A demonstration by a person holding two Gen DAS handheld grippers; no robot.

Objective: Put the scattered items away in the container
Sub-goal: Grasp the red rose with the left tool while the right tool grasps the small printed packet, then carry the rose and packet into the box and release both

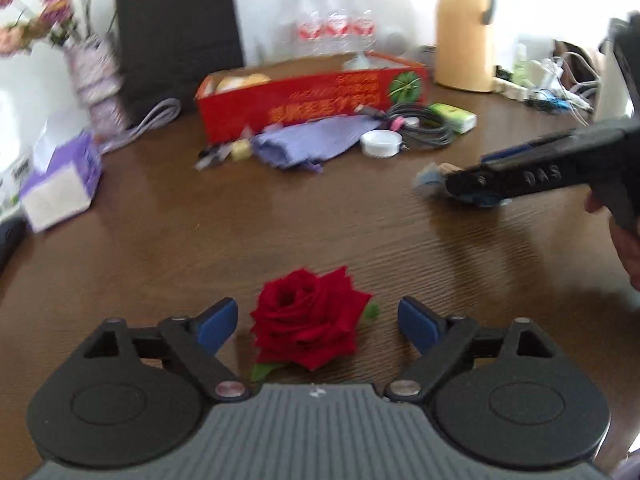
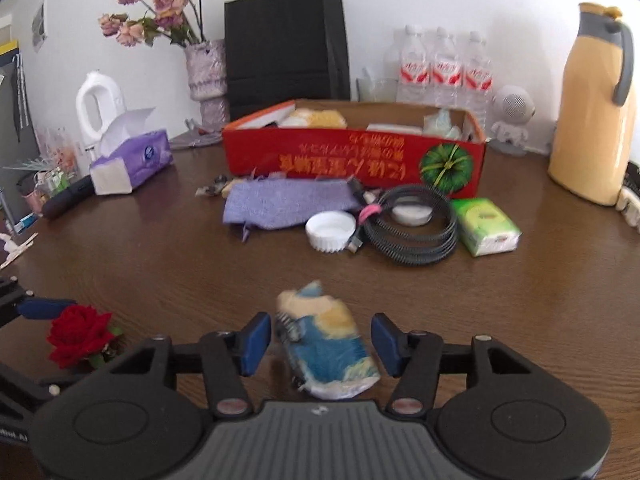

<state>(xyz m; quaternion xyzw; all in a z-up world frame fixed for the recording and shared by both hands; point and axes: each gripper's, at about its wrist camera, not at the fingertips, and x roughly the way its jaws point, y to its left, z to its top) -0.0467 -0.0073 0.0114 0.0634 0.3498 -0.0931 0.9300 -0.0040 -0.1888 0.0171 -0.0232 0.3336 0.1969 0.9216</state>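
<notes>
A red rose head (image 1: 308,320) lies on the brown table between the blue pads of my left gripper (image 1: 318,312), which is open and clear of it on both sides. My right gripper (image 2: 320,336) is open around a blue and yellow snack packet (image 2: 326,344), with small gaps at each pad. The red cardboard box (image 2: 352,160) stands at the back and holds several items. In front of it lie a purple cloth (image 2: 280,204), a white cap (image 2: 330,230), a coiled black cable (image 2: 416,224) and a green tissue pack (image 2: 486,226). The rose (image 2: 78,336) also shows at the right wrist view's left.
A purple tissue box (image 2: 132,162) sits at the left, with a flower vase (image 2: 206,76) and a black paper bag (image 2: 284,44) behind. Water bottles (image 2: 444,68), a small white speaker (image 2: 512,118) and a yellow thermos jug (image 2: 592,112) line the back right. A person's hand (image 1: 628,244) holds the right gripper.
</notes>
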